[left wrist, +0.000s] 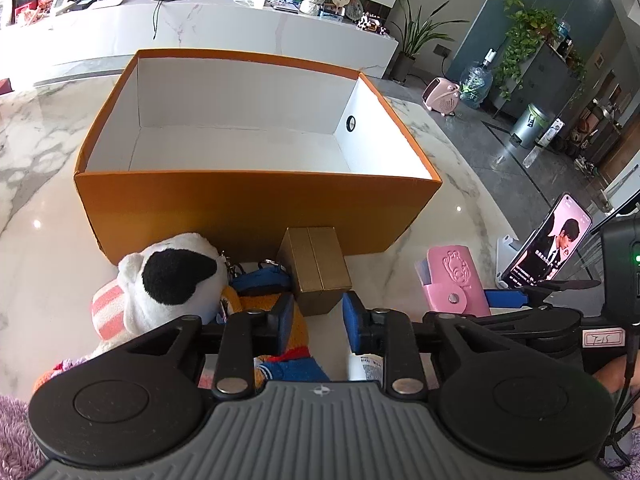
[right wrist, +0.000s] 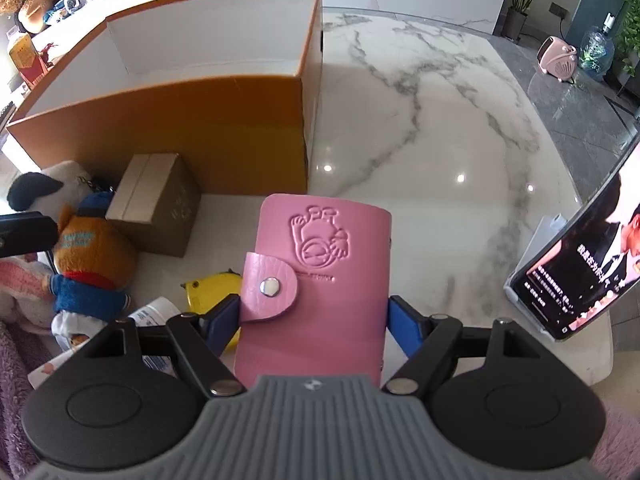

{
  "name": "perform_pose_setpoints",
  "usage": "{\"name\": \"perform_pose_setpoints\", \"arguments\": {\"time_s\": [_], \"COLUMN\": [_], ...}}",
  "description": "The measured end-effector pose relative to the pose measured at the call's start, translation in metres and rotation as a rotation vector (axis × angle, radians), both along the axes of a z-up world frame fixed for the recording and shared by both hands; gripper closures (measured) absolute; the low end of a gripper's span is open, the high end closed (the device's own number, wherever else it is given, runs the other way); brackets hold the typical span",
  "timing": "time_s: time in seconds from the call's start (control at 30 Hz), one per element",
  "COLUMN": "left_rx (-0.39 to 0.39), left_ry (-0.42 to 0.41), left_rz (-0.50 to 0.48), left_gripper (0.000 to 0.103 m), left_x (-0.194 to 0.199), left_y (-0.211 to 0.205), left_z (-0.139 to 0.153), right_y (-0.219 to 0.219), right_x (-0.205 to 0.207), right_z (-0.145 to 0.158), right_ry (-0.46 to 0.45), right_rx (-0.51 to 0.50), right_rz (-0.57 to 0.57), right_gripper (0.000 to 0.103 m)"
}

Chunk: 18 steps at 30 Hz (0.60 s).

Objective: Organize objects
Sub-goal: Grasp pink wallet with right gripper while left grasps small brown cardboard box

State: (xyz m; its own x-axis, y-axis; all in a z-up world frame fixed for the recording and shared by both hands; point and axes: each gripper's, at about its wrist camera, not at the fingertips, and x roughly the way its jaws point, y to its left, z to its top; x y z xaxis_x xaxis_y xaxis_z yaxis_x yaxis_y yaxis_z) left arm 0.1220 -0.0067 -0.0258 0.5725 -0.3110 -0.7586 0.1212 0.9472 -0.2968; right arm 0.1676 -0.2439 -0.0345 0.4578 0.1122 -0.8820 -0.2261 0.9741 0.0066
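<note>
Your right gripper has its blue pads on either side of the pink card holder, the jaws closed against its two edges so that the holder is gripped between them; the holder's embossed cartoon face points away from you and its snap tab is fastened on the left side; from the left wrist view the same holder stands upright just right of your left gripper, above the marble table.

Your left gripper is parted with nothing between the pads; it hovers over the pile of toys, the gap lined up with the small brown cardboard box, which sits against the front wall of the orange box; whether the pads touch the small box you cannot tell.

The orange box is open, white inside, and only bare floor shows in it; it stands on the table directly ahead of you.

To the left of the small brown box lie a white plush with a black ear and an orange bear plush in a blue shirt; a yellow item lies just beside the card holder's left edge, partly hidden by your right gripper.

At the right a phone leans on a white stand, its screen lit.
</note>
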Motion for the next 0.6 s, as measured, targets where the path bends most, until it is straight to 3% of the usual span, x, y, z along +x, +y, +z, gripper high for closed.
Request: {"name": "perform_pose_setpoints", "arguments": {"time_s": [0.2,0.33,0.6], "left_rx": [0.013,0.042,0.082], "left_ry": [-0.004,-0.002,0.045], "left_rz": [0.029,0.036,0.044], "left_gripper": [0.046,0.040,0.040], "left_x": [0.019,0.031,0.052], "left_y": [-0.006,-0.013,-0.024], "left_z": [-0.001,-0.004,-0.022], "right_y": [0.010,0.013,0.024], "right_x": [0.010,0.016,0.024], "right_z": [0.011,0.009,0.001], "right_ry": [-0.012,-0.008,0.007], "right_rx": [0.033,0.039,0.038], "right_rz": [0.028,0.030,0.058], "right_gripper": [0.024,0.024,0.024]}}
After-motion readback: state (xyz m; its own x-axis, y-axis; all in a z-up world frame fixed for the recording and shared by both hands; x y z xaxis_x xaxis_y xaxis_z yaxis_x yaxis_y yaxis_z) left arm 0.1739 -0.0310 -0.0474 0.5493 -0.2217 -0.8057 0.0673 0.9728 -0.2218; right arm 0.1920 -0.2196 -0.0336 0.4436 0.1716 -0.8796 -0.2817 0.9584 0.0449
